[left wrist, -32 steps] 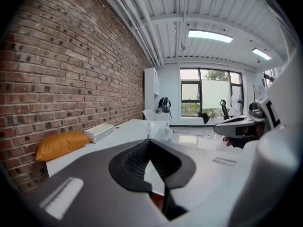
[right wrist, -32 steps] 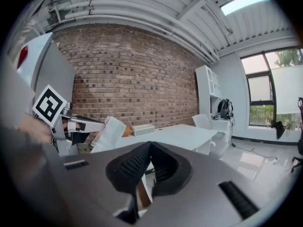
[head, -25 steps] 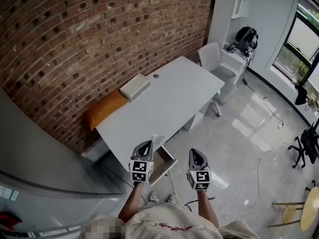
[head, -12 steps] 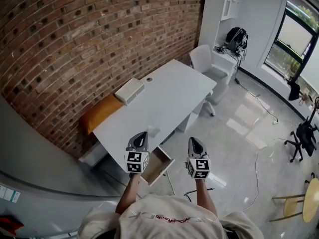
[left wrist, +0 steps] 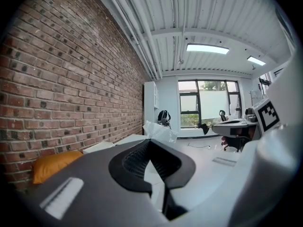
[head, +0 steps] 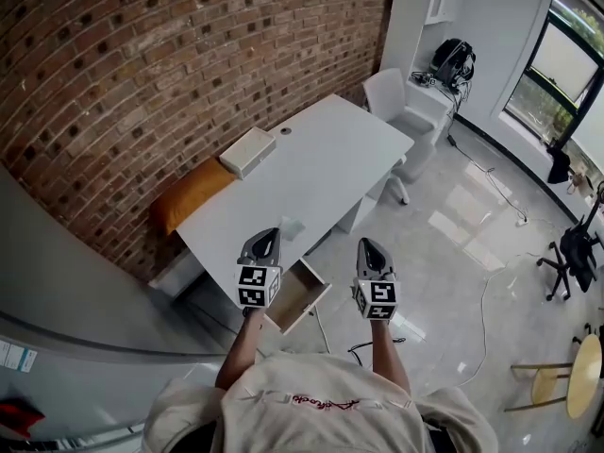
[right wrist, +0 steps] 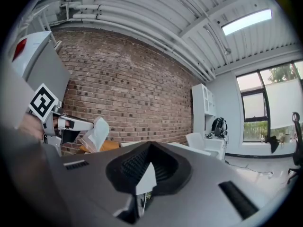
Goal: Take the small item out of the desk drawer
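Note:
My left gripper [head: 264,242] is shut on a small clear plastic packet [head: 291,226], held up over the near edge of the white desk [head: 330,173]. The crinkled packet [left wrist: 160,131] sticks out past the left gripper's [left wrist: 150,142] tip. Below and to the right, the desk drawer [head: 298,296] stands pulled open, and nothing shows inside it. My right gripper [head: 369,249] hovers right of the drawer over the floor, shut with nothing in it. From the right gripper's [right wrist: 150,148] view, the left gripper [right wrist: 52,115] and the packet [right wrist: 97,134] show at the left.
A flat white box [head: 247,151] lies at the desk's back left. An orange cushion [head: 192,199] sits between the desk and the brick wall. A white chair [head: 394,102] stands at the far end. Cables [head: 491,300] run over the glossy floor, with office chairs [head: 574,258] at the right.
My left gripper has lifted the packet a little, from above the open drawer to the desk's edge. The right gripper has barely shifted. The head camera has tilted slightly.

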Motion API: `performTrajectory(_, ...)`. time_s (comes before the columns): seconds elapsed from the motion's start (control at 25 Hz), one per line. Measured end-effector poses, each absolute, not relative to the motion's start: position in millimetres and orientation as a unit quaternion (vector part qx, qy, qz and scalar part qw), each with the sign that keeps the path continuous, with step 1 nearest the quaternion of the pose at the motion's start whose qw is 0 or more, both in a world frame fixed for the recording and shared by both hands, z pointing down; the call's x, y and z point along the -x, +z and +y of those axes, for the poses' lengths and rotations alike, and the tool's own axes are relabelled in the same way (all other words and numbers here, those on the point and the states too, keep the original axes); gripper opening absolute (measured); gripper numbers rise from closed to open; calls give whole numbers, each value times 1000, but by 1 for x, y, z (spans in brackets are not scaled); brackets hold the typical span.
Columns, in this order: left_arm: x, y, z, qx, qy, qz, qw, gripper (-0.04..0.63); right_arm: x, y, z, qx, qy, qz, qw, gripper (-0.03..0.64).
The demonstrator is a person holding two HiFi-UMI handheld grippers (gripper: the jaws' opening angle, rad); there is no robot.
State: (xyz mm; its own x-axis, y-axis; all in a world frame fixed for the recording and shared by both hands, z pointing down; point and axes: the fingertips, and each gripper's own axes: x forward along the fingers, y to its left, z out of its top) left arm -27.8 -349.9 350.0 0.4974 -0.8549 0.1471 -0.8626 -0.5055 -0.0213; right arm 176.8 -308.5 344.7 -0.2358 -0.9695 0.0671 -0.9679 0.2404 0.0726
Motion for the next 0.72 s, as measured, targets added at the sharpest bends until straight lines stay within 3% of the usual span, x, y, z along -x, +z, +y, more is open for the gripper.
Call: performTrajectory(0.72,33,352,-337,-867,71,-492,31,8,-171,346,-292,-619,-6,-784,57,11)
